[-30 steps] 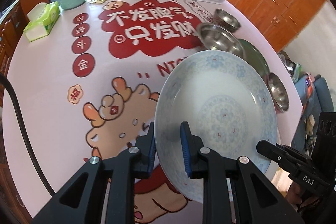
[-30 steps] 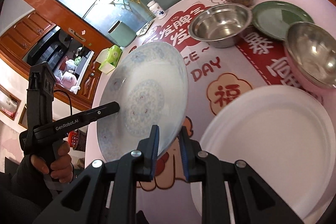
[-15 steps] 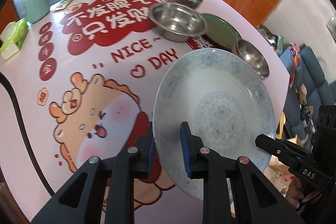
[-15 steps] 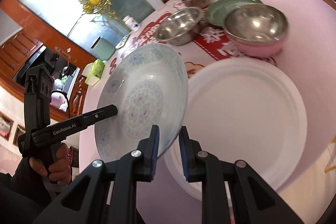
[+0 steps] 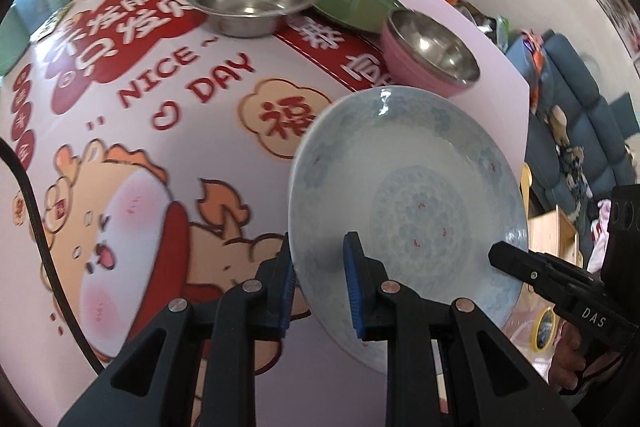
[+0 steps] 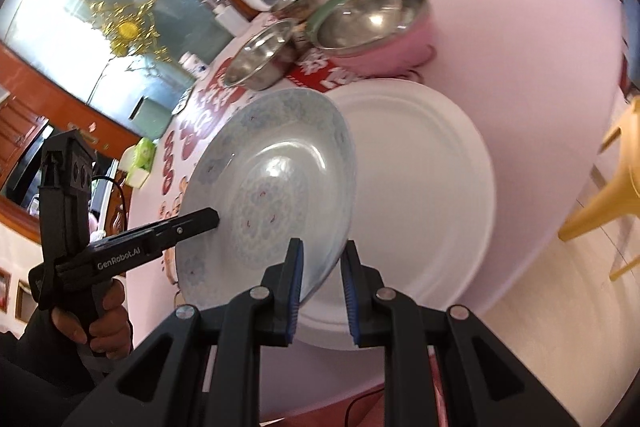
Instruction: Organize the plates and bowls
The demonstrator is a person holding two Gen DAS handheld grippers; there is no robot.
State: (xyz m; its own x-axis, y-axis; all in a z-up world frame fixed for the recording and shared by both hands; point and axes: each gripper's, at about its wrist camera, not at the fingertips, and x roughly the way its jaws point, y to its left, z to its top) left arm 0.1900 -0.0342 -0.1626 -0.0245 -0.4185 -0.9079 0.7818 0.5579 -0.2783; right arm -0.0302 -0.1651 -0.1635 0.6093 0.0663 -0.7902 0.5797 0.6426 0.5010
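Patterned plate (image 5: 408, 203) clamped by rim between left hand-held gripper (image 5: 320, 291) and right hand-held gripper (image 6: 320, 291).

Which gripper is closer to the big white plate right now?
Right. The right gripper, clamped on the blue patterned plate, hangs over the white plate; the left gripper holds the far rim.

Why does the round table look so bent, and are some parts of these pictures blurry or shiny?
Left wrist view: the fisheye lens bulges the table; the far bottles and lettering are smeared, while the patterned plate stays sharp with a small glint on its rim. Right wrist view: the steel bowls are blurred, and window light glares off the plate's middle.
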